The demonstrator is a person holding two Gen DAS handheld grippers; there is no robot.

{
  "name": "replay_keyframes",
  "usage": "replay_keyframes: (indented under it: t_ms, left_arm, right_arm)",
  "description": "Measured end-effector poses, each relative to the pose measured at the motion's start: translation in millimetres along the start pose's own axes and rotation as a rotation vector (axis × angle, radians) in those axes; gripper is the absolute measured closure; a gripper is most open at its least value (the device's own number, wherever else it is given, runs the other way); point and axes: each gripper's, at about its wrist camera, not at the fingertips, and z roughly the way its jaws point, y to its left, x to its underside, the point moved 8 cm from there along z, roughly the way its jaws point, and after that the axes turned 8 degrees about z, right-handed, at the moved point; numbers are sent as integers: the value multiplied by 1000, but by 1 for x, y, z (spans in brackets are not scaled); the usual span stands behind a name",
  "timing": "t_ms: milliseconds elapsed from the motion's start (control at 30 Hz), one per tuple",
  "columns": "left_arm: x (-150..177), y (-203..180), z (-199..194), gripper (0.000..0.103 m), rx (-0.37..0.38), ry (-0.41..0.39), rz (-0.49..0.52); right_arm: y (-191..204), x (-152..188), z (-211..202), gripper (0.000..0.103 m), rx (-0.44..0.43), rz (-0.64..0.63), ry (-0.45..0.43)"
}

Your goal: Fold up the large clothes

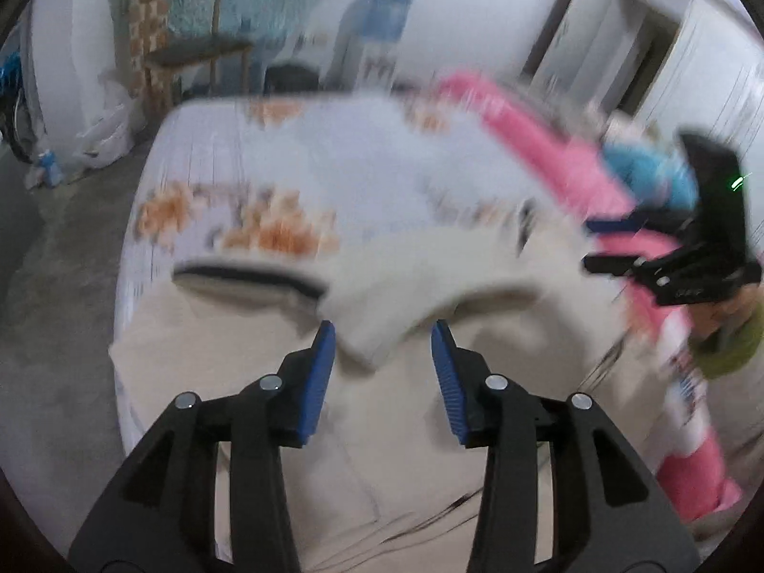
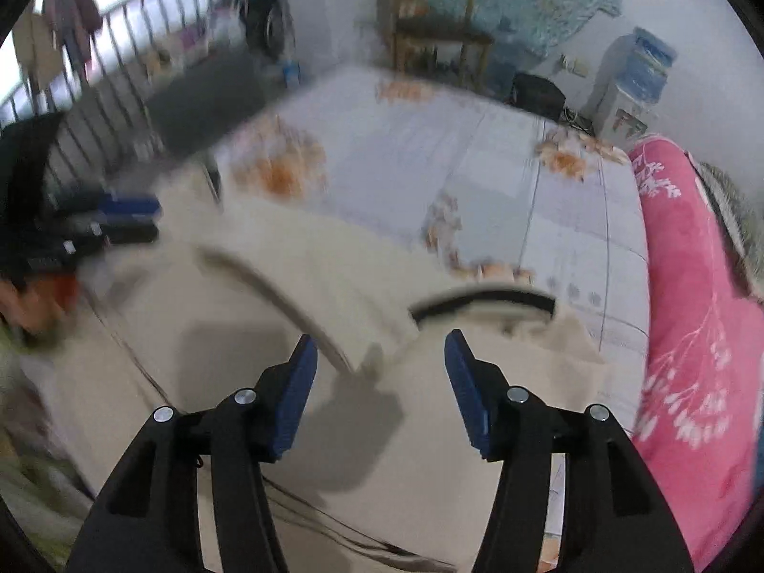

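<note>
Both grippers, left gripper [image 1: 384,334] and right gripper [image 2: 379,348], hang released above the cream garment [image 1: 406,410], which lies on the floral bedsheet [image 1: 372,153] beside a pink blanket [image 2: 692,315].

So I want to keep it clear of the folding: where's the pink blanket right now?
The pink blanket lies along the right side of the bed in both wrist views, beside the cream garment spread on the flowered sheet.

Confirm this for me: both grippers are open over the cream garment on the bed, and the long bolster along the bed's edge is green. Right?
Not quite: the bolster is pink with a white branch pattern, not green, as the right wrist view shows. The rest holds: the left gripper and right gripper are open with nothing between their pads, over the cream garment on the bed.
</note>
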Motion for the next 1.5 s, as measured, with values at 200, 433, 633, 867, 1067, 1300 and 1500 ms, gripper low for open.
replay_keyframes:
  t_ms: [200, 433, 633, 867, 1067, 1300, 1500]
  left_arm:
    - [-28, 0, 58, 85, -81, 81, -50]
    - [24, -14, 97, 85, -201, 209, 43]
    - [14, -11, 67, 86, -140, 147, -18]
    - [30, -5, 82, 85, -194, 216, -54]
    - [46, 9, -13, 74, -214, 92, -123]
    - [139, 19, -111, 71, -244, 6, -235]
    - [210, 27, -118, 71, -273, 32, -295]
  right_arm:
    - [33, -28, 61, 74, -94, 95, 45]
    - [38, 9, 104, 79, -11, 52, 128]
    - [22, 13, 65, 80, 49, 80, 61]
    - [2, 27, 83, 81, 165, 121, 97]
    - [24, 50, 8, 59, 140, 123, -19]
    - [85, 137, -26, 45, -8, 78, -15]
    - [97, 196, 10, 43, 22, 113, 82]
